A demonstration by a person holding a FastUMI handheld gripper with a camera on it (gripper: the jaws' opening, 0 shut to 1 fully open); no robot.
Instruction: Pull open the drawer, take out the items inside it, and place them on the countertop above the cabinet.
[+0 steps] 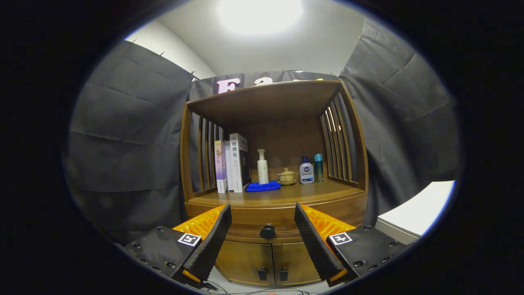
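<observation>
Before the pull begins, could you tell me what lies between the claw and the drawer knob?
Nothing: in the gripper view the open claw frames the drawer knob, which sits just ahead between its fingers.

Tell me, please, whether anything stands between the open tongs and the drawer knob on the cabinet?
Nothing visible does. The tongs are open, and the drawer knob sits in the gap between their fingers, a little beyond them, with clear space up to it. The drawer is shut.

On the shelf you have upright books [231, 164] at the left, a folded blue cloth [263, 187] beside them, a white pump bottle [262, 167], a small lidded pot [286, 177], and two more bottles [310, 170].
</observation>
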